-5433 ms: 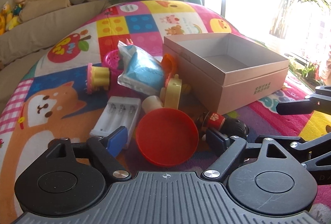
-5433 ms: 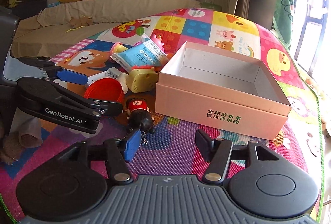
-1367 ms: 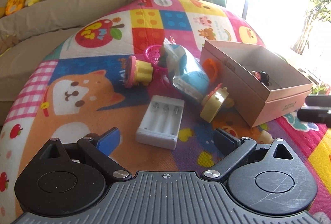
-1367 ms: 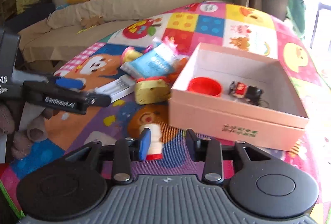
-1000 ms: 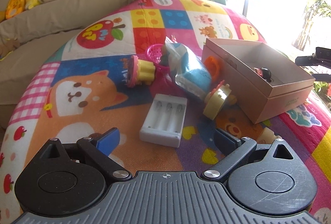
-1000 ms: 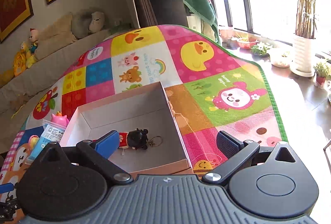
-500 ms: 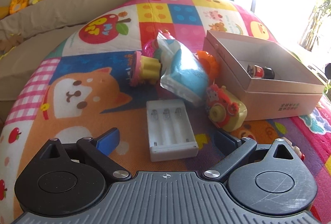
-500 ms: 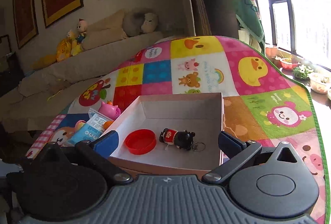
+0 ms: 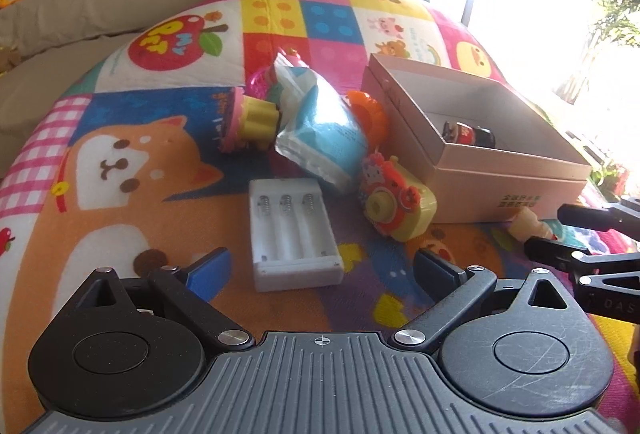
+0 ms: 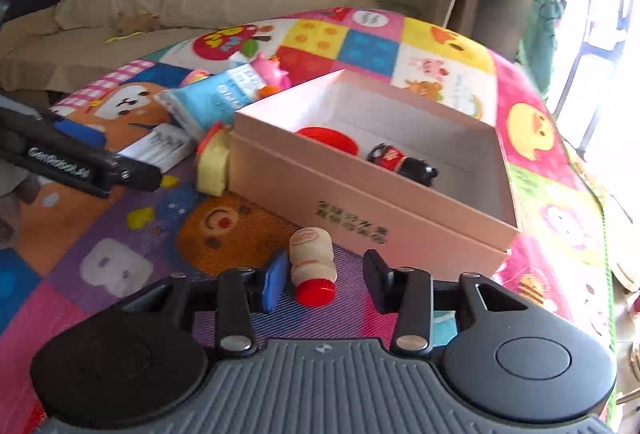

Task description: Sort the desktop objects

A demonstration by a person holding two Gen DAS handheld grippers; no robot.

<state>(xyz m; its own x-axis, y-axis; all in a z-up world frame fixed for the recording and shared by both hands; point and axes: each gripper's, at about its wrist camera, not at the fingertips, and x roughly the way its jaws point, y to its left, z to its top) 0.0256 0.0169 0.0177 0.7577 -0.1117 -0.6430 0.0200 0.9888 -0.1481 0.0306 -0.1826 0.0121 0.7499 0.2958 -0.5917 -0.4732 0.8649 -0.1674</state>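
Now the right gripper (image 10: 324, 280), its jaws just closing but not yet gripping, straddles the small bottle (image 10: 311, 270), while the left gripper (image 9: 320, 270) gapes empty before the battery case (image 9: 294, 234).

There is one pink box (image 10: 360, 193). In it are one red lid (image 10: 328, 137) and one little doll (image 10: 400, 159). On the mat lie one small bottle (image 10: 312, 262), one white battery case (image 9: 292, 230), one blue bag (image 9: 320, 137), one yellow toy camera (image 9: 396, 201) and one toy cupcake (image 9: 252, 121).
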